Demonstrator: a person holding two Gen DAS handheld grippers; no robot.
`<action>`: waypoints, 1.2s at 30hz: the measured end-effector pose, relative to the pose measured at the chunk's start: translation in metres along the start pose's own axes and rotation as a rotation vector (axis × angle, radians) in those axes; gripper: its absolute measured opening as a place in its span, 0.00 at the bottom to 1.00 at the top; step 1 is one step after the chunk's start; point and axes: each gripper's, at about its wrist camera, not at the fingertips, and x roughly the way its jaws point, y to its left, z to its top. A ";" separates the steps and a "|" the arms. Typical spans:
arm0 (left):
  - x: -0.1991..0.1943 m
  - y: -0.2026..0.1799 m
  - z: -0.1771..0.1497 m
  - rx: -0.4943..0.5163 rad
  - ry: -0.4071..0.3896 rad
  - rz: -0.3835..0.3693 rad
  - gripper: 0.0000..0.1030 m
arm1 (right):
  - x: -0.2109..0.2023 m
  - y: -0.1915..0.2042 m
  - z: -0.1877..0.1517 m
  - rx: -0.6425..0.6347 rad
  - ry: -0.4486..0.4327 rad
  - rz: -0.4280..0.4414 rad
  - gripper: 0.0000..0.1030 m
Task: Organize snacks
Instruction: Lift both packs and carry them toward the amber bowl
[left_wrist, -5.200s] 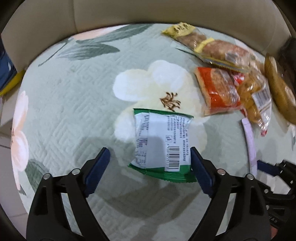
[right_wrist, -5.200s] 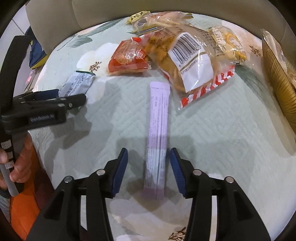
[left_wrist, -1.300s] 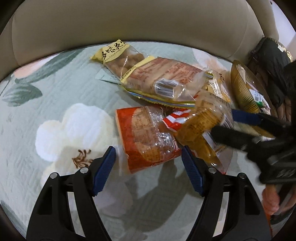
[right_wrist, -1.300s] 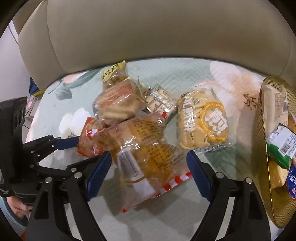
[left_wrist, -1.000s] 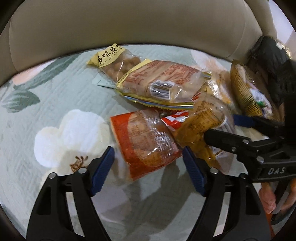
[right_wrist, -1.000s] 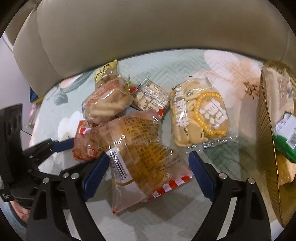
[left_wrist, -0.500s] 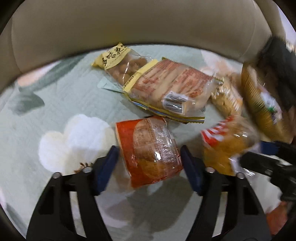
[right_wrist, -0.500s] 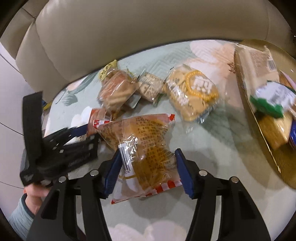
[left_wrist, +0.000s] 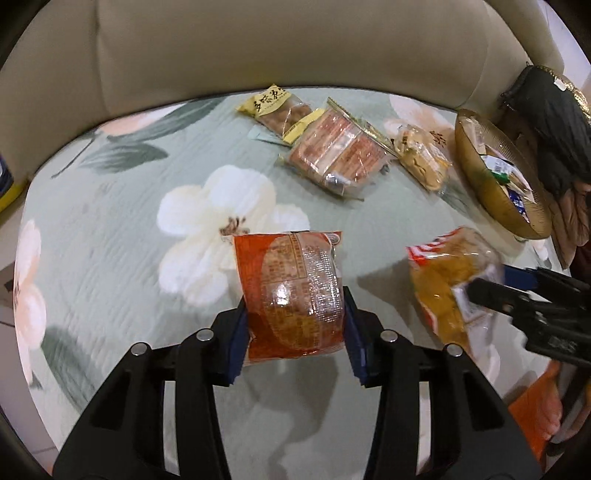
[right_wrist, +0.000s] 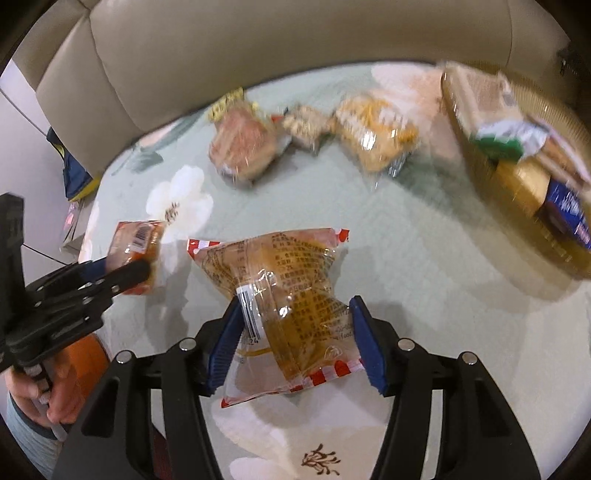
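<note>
Snacks both look light and crinkly-soft: left gripper (left_wrist: 293, 325) pinches the orange-wrapped pastry (left_wrist: 291, 291) across its middle, right gripper (right_wrist: 295, 341) squeezes the red-striped bread bag (right_wrist: 284, 299), near the gold bowl (left_wrist: 476, 162) far right.

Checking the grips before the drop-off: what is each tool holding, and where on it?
The left tool clamps the orange-red snack packet across its lower sides. The right tool clamps the clear red-striped bag across its lower half.
</note>
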 end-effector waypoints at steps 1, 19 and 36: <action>-0.001 0.001 -0.006 -0.008 -0.002 -0.007 0.43 | 0.002 0.000 -0.002 0.002 0.006 -0.001 0.58; 0.021 0.001 -0.015 -0.026 -0.005 0.006 0.44 | 0.027 0.024 -0.013 -0.119 0.058 -0.123 0.86; 0.004 -0.026 -0.011 0.066 -0.074 -0.028 0.44 | -0.004 0.016 -0.016 -0.099 0.013 -0.161 0.59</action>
